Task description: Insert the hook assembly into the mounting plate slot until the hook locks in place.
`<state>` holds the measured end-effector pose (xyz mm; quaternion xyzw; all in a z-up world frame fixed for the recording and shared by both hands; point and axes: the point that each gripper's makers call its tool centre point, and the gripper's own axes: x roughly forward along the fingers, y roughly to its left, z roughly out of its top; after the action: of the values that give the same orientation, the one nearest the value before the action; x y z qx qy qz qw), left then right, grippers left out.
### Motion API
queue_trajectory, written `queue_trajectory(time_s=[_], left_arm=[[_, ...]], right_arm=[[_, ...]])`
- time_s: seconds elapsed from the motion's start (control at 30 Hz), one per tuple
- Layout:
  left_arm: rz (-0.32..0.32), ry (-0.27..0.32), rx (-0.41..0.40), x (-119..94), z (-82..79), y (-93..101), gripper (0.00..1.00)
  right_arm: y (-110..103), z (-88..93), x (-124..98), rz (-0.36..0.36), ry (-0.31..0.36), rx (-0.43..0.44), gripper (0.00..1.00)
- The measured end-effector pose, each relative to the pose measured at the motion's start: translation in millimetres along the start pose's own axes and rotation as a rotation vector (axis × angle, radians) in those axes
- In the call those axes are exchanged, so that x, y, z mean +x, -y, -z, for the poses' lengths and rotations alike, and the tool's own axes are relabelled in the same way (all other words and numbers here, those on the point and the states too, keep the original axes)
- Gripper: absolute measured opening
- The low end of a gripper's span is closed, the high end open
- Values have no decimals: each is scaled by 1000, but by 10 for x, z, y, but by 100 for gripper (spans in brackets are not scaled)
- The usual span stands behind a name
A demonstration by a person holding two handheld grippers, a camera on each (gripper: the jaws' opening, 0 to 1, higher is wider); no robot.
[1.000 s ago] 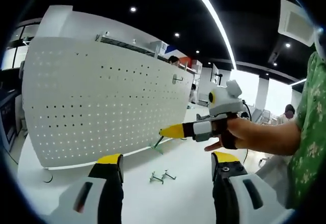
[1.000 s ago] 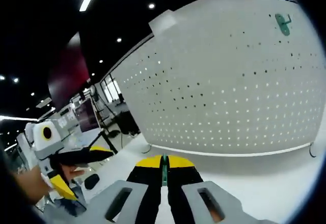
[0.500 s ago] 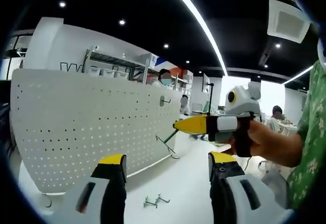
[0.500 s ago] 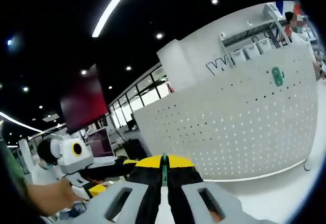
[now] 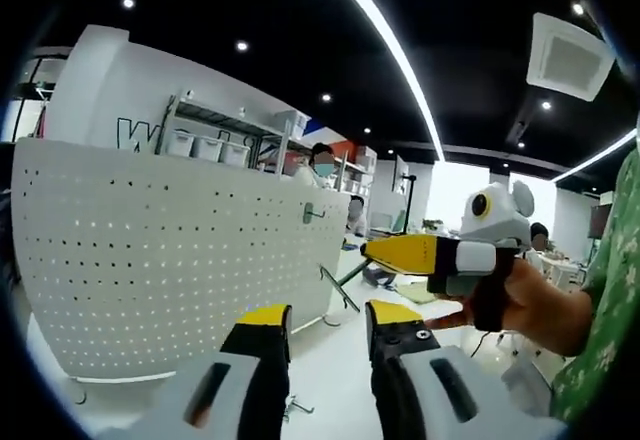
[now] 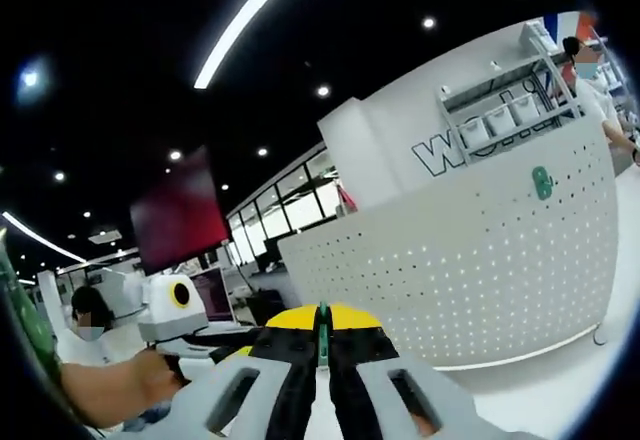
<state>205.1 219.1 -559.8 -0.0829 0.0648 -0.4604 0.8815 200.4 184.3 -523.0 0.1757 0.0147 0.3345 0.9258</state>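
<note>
- Hook [image 5: 337, 287], green wire, is pinched in the right tongs [image 5: 372, 250], raised near the pegboard's [image 5: 150, 260] right end, not yet in a slot.
- Left tongs [image 5: 325, 313] have narrowed since a moment ago, gripping nothing.
- Spare hooks [image 5: 290, 407] lie on the worktop [image 5: 330, 360] near the pegboard.

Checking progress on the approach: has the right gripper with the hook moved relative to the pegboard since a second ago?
Yes. In the left gripper view the right gripper has risen from near the pegboard base to mid-height off its right end, hook clamped.

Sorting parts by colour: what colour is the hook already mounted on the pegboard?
Green, clearest in the right gripper view: the hook sits high on the white pegboard.
</note>
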Motion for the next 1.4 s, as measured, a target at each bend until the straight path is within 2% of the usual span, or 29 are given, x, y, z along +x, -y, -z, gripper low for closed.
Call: queue_trajectory(time_s=[0.37, 0.6, 0.93, 1.2, 1.4], left_arm=[[36, -14, -14, 23, 18, 99, 13], [35, -13, -12, 8, 11, 94, 5], [19, 12, 36, -16, -49, 95, 7], [22, 3, 56, -9, -42, 138, 5], [2, 1, 102, -15, -52, 129, 4]], right_arm=[[-61, -15, 17, -14, 10, -20, 1], [-87, 19, 9, -19, 1, -20, 1], [-130, 71, -31, -22, -26, -51, 0], [-157, 72, -71, -18, -29, -81, 0], [-152, 100, -87, -7, -38, -97, 1]])
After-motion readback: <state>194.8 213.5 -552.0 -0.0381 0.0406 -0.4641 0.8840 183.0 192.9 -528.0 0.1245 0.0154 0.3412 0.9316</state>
